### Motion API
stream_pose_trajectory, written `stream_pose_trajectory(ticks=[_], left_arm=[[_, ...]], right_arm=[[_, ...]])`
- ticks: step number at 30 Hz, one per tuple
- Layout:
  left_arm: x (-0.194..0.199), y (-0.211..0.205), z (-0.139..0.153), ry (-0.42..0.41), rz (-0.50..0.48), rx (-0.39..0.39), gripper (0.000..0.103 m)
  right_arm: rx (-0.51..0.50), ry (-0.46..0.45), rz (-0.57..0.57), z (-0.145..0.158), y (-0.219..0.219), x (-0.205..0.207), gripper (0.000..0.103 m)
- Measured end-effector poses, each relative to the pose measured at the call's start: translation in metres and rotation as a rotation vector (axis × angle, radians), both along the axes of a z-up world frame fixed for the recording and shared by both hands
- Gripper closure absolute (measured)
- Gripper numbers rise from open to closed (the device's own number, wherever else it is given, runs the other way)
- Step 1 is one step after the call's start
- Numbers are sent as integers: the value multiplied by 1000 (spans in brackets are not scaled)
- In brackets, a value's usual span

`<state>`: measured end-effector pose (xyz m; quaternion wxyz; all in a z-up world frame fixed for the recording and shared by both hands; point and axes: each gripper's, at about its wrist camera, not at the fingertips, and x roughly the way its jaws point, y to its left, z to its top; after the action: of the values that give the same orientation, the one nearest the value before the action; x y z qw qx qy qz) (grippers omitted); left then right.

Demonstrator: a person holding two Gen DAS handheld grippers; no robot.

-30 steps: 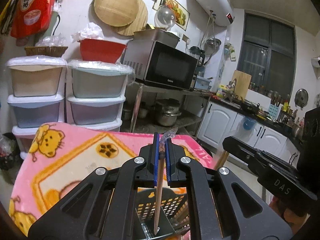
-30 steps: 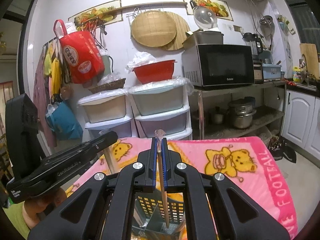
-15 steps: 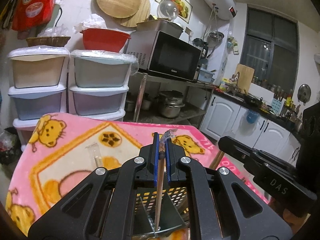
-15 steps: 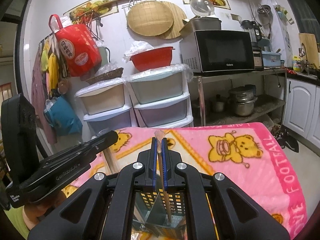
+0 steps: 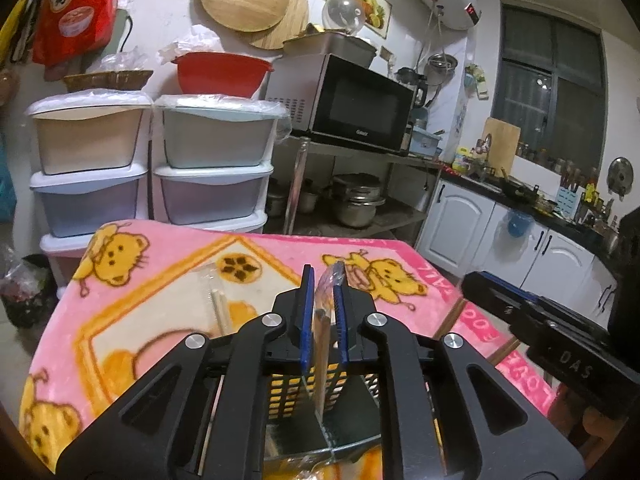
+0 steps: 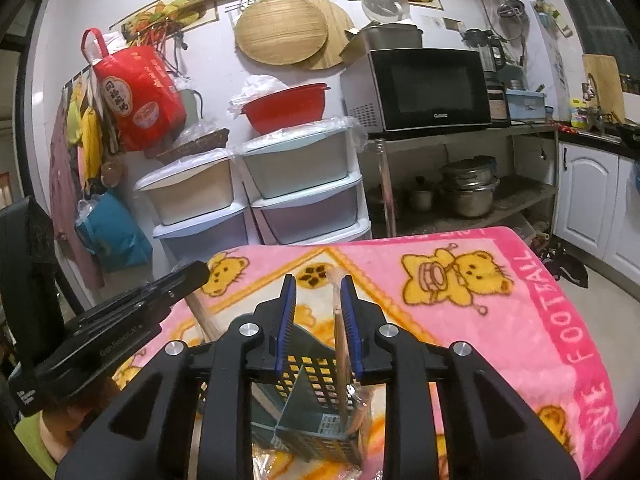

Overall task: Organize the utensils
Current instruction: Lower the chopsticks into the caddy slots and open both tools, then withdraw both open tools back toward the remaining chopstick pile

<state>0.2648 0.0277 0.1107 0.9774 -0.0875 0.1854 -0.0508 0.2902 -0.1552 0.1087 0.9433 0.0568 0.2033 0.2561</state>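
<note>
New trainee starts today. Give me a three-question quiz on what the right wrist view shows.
1. True or false: nothing stands between the pads of the right gripper.
2. The chopstick has its lower end in: A) slotted utensil holder B) mug C) glass jar.
3. What does the holder rest on?
Key: 1 false, the chopstick stands between its jaws, which have just been opening. 2 A. 3 A pink bear-print blanket.

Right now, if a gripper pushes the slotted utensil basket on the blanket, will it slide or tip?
The utensil basket looks like thin perforated plastic, so probably light and easy to shove. It is tall and stands on a soft blanket, so it may tip rather than slide. The wrapped chopsticks leaning inside could add to that.
</note>
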Motion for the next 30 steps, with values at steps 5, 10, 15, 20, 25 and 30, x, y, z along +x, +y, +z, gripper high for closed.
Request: stream_pose_trajectory(ticks=[5,10,15,20,25,30], left_arm=[[-7,7,1,0,7,-9,78],[-12,10,3,9,16,-23,65],[-17,15,4,17,28,-43,45],[-26,20,6,21,44,-58,21],[-37,22,7,25,50,-69,11],[-46,24,4,35,47,-78,11]], right_arm=[[2,2,-21,-2,-5,-6,67],[-28,3,-33,-3,-6,-14,55],[-50,-11,-47,-2,-9,-22,46],[-47,-31,-60,1,-14,-31,39],[-51,-49,-71,4,-17,-41,30],[-48,-53,-72,5,-21,-49,26]])
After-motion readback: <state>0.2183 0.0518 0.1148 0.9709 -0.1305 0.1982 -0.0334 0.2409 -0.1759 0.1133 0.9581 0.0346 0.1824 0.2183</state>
